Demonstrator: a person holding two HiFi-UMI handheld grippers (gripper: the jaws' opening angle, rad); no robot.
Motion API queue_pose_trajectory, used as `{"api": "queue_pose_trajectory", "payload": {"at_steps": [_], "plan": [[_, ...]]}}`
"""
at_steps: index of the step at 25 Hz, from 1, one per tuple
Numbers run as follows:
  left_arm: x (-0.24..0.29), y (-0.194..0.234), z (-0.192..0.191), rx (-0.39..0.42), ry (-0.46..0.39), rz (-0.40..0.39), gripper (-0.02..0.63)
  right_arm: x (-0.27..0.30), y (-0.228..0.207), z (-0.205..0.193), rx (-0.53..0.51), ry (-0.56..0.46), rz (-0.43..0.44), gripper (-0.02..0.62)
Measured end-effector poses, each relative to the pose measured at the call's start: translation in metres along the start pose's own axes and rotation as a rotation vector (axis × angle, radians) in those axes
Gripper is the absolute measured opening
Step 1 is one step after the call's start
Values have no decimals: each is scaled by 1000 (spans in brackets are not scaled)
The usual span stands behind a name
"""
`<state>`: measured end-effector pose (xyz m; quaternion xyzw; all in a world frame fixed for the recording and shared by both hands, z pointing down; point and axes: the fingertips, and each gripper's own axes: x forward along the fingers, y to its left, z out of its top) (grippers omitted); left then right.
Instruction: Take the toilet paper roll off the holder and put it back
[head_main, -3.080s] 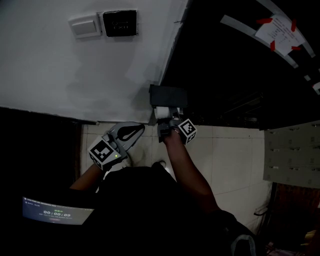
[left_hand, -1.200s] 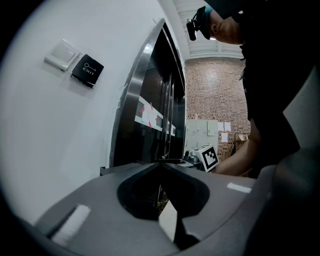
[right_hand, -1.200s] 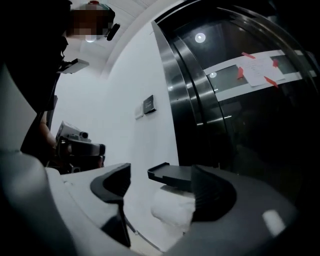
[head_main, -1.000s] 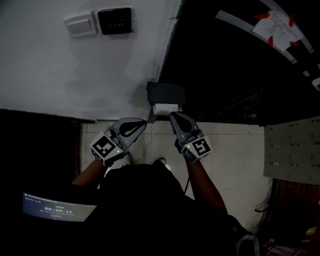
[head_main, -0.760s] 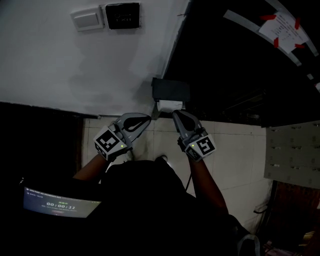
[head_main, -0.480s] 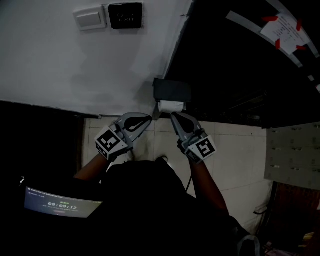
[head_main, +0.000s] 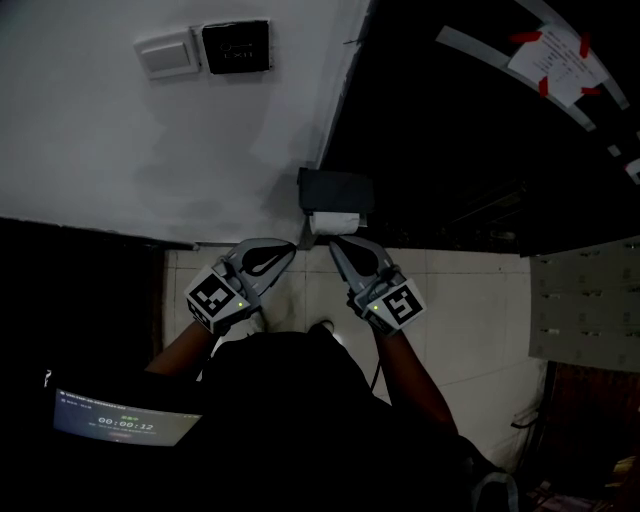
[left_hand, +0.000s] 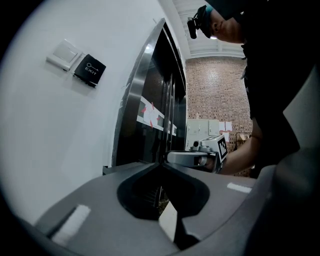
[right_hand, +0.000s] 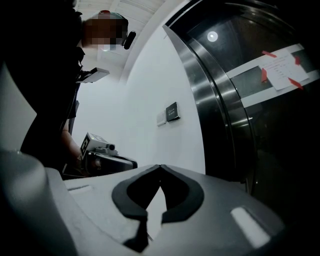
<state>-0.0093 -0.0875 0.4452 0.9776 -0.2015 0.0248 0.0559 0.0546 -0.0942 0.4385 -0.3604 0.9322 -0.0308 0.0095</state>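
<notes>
In the head view the white toilet paper roll (head_main: 337, 222) sits in the black holder (head_main: 336, 190), which is fixed at the corner between the white wall and the dark door. My right gripper (head_main: 334, 243) is shut and empty, its tip just below the roll and apart from it. My left gripper (head_main: 289, 246) is also shut and empty, to the left of the roll over the tiled floor. In the left gripper view the jaws meet at the tip (left_hand: 161, 163) and the right gripper (left_hand: 197, 157) shows beyond. The right gripper view shows its jaws closed (right_hand: 160, 167).
A white light switch (head_main: 168, 53) and a black exit button (head_main: 236, 46) are on the wall above. The dark metal door (head_main: 480, 130) carries a taped paper (head_main: 558, 55). Grey lockers (head_main: 585, 305) stand at the right, and a lit screen (head_main: 125, 425) at the lower left.
Three seconds ago the right gripper reached up to the roll at the holder; it has since drawn back below the roll. Over the last second both grippers barely move.
</notes>
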Motion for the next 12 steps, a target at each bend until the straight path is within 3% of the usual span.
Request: {"api": "queue_pose_trajectory", "payload": {"at_steps": [12], "plan": [[1, -2, -4, 6, -3, -1, 2, 0, 7, -5, 1, 15, 18, 2]]}}
